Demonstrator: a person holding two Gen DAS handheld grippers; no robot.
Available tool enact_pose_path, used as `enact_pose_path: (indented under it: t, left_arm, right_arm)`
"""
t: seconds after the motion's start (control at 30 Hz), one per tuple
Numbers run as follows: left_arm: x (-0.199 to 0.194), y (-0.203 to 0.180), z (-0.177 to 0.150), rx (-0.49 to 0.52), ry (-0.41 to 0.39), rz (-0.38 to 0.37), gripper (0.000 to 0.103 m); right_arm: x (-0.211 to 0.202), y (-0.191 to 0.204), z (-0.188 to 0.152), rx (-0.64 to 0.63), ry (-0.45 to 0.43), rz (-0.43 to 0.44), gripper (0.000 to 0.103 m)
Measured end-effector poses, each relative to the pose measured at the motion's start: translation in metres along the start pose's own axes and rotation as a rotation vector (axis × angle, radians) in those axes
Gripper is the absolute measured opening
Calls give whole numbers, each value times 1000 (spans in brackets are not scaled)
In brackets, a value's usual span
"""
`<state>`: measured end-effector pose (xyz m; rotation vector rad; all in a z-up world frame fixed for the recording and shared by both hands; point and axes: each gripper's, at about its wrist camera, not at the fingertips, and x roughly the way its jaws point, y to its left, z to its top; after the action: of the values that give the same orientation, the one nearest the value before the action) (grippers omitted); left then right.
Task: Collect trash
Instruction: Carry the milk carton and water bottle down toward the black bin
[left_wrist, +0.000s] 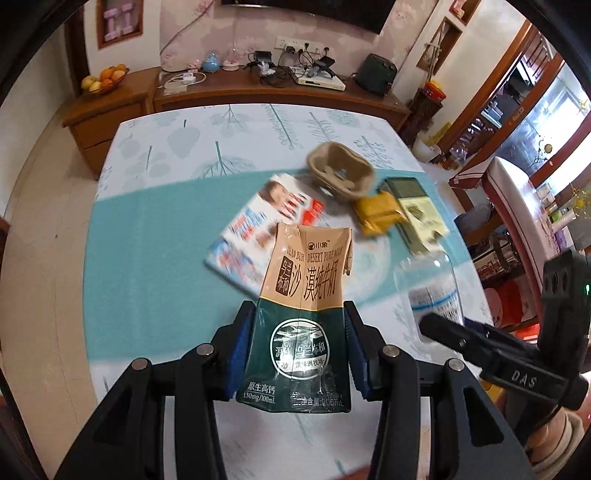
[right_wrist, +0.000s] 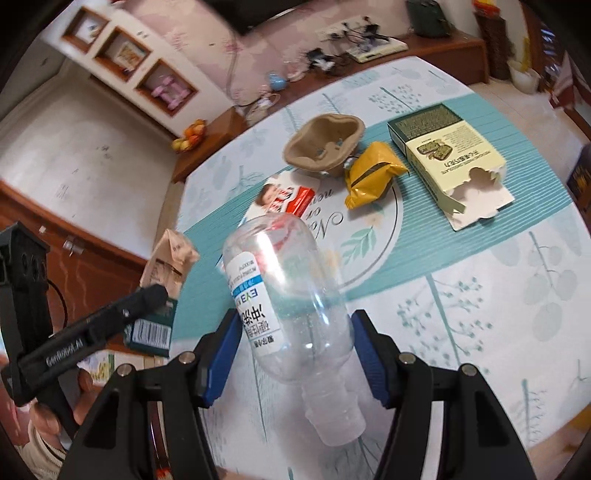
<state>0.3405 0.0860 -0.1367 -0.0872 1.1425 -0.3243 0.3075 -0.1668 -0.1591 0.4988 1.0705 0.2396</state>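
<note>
The left tongs (left_wrist: 299, 354) are gripping a milk carton (left_wrist: 303, 295) and the right tongs (right_wrist: 295, 354) a clear bottle (right_wrist: 291, 306), while four pieces, among them a yellow wrapper (right_wrist: 371, 175) and a torn box (right_wrist: 448, 160) toward two o'clock, are still lying on the bench (right_wrist: 480, 295) awaiting collection.

The left gripper (left_wrist: 301, 347) is a matte black plastic frame with two ribbed, triangular linkage arms, each pinned by round silver rivets. Its fingers carry dark blue, finely ribbed rubber pads (left_wrist: 240, 354). The right gripper (right_wrist: 291, 354) is built the same way: black angular arms, silver rivets, brighter blue pads (right_wrist: 371, 360). Seen from outside at four o'clock in the left view, it bears white "DAS" lettering on a black bar and a small green light. At eight o'clock in the right view, the other tool reads "GenRobot.AI". A cream ribbed knit cuff (right_wrist: 42, 448) shows at seven o'clock.
</note>
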Motion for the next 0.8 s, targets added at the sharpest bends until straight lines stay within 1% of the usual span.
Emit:
enact_pose_path:
  t: [0.17,0.33,0.47,0.57,0.67,0.77,0.8]
  left_arm:
    - [-43,-45,-68,-50,-66,39,45]
    - [-67,-81,-133,-120,-101,55,45]
    - [-74,-113,-180,-152,-69,43,45]
    - [-77,-136,-205,-145,-36,45,45]
    - [-77,-154,-225,-123,-12,44,45]
    - [-64,-167,-244,-101,35,53,45]
    - [-56,-171,-253,-98,64,56,45]
  right_arm:
    - [-45,-10,-35,-68,12,85,61]
    - [-84,-26,-76,-138,33,109,61]
    - [-112,-44,-112,-137,68,122,61]
    - [-123,-55,-139,-140,106,123,61]
    - [-124,-72,-167,-126,145,115,61]
    - [-116,-96,-193,-68,185,118,61]
    - [-110,-105,-203,-38,202,117,61]
